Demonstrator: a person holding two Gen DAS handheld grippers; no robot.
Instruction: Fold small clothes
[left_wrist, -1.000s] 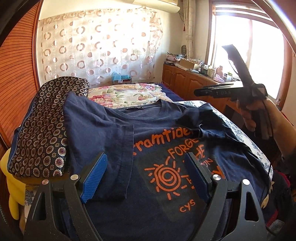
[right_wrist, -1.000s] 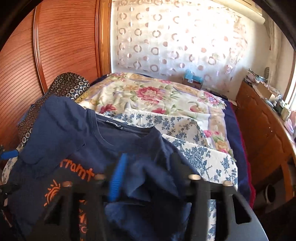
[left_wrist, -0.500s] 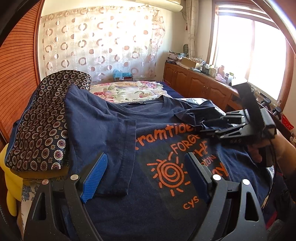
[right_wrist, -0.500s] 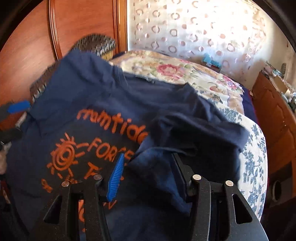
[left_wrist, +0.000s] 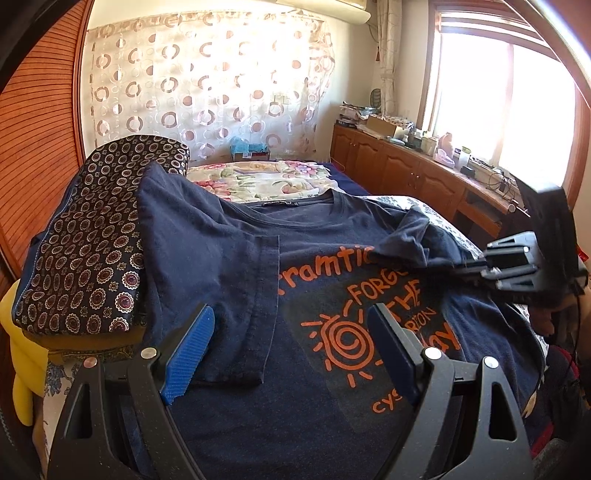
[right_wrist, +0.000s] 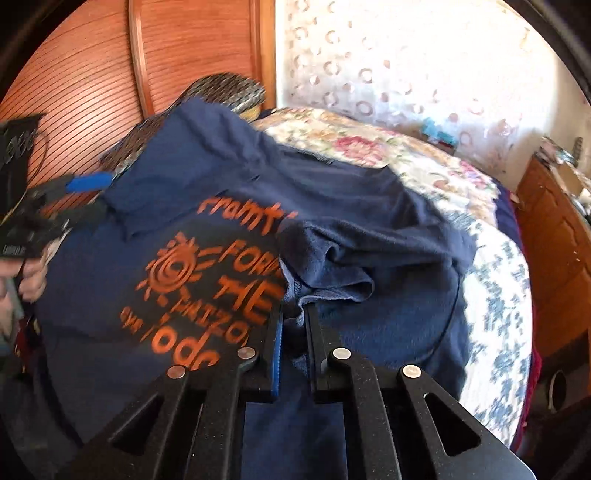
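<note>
The right gripper (right_wrist: 293, 325) has its jaws nearly closed on a bunched fold of the shirt (right_wrist: 388, 206), the right sleeve (right_wrist: 369, 254) gathered and drawn in over the chest. In the left wrist view that gripper (left_wrist: 469, 264) comes in from the shirt's right side, the dark cloth running into its tips. The left gripper (left_wrist: 291, 350) hangs over the shirt's lower front with its jaws wide apart and nothing between them; the blue pad (left_wrist: 188, 354) sits above the left sleeve (left_wrist: 236, 291), which lies folded inward across the body.

The shirt is navy, front up, with an orange sun print (left_wrist: 347, 339) and orange lettering on its chest. It is spread over the near end of the bed (right_wrist: 495, 295), neckline pointing away from both cameras.

Left of the shirt, touching its shoulder, lies a dark pillow (left_wrist: 92, 243) patterned with small circles; something yellow (left_wrist: 18, 343) shows under it. Beyond the shirt's neckline is a floral quilt (left_wrist: 258, 177). Left of the pillow stands a ribbed wooden panel (left_wrist: 44, 122). Far past the shirt hangs a curtain (left_wrist: 207, 88) with circle motifs. To the shirt's right a wooden cabinet (left_wrist: 406, 173) runs under a bright window (left_wrist: 506, 103), its top cluttered with small items too small to tell.
</note>
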